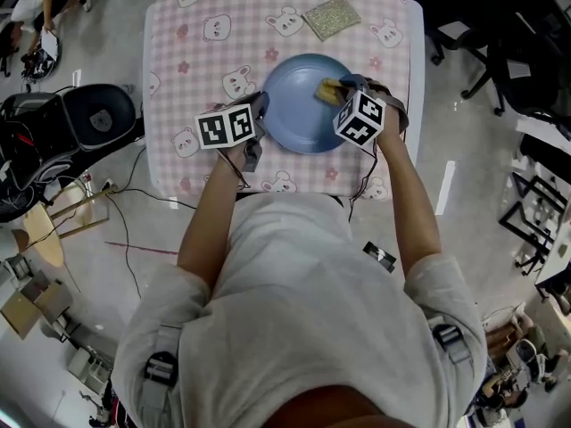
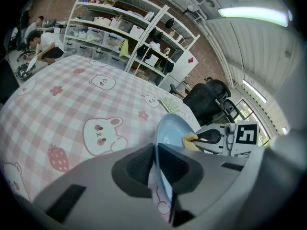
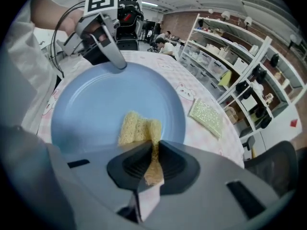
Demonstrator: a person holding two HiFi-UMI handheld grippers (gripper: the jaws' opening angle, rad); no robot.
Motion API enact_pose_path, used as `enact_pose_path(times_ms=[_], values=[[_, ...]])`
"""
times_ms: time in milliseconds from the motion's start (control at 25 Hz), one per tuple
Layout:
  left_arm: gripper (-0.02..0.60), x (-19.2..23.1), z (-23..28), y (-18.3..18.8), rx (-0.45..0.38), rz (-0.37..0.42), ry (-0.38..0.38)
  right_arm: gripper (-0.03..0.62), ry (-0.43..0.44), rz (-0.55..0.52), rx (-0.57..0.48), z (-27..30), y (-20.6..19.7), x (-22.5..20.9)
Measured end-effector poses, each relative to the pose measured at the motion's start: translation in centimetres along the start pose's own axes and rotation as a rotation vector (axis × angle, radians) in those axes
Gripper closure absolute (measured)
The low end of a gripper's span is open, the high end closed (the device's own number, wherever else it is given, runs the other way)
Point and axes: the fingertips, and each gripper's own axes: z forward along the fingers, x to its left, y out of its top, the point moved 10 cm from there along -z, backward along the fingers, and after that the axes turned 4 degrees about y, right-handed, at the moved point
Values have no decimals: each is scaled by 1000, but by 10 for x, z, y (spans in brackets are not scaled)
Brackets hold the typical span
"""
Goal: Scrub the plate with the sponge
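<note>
Blue plate (image 1: 299, 119) sits on a pink checked cloth (image 1: 187, 61). Left gripper (image 2: 156, 159) jaws clamp its rim. Right gripper (image 3: 152, 159) jaws pinch the yellow sponge (image 3: 136, 128), which rests on the plate. Green pad (image 1: 332, 16) lies beyond.

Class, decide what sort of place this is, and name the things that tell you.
Probably a lab or workroom rather than a kitchen: open shelving loaded with storage bins, a black office chair, and trailing cables.

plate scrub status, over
Left gripper shut on plate rim. Right gripper shut on sponge, pressed on plate. Spare pad lies apart on tablecloth, nothing blocking.
</note>
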Motion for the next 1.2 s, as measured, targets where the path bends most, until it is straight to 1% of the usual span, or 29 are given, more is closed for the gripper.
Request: enact_pose_path(times_ms=[320, 440, 720, 800, 880, 1120, 1200], values=[[537, -2, 0, 2, 3, -3, -6, 548, -108, 69, -4, 14, 33, -23], [537, -1, 0, 2, 5, -2, -6, 548, -125, 41, -35, 20, 50, -22], [535, -2, 3, 1, 8, -6, -3, 546, -111, -67, -120, 27, 81, -7], [537, -1, 2, 0, 4, -15, -4, 546, -102, -106, -151, 27, 87, 1], [537, 1, 2, 0, -1, -23, -8, 547, -91, -168, -172, 25, 93, 11], [538, 1, 4, 2, 1, -15, -4, 548, -66, -429, -192, 17, 100, 49], [538, 1, 5, 1, 4, -13, -1, 548, -28, -487, -194, 13, 98, 64]])
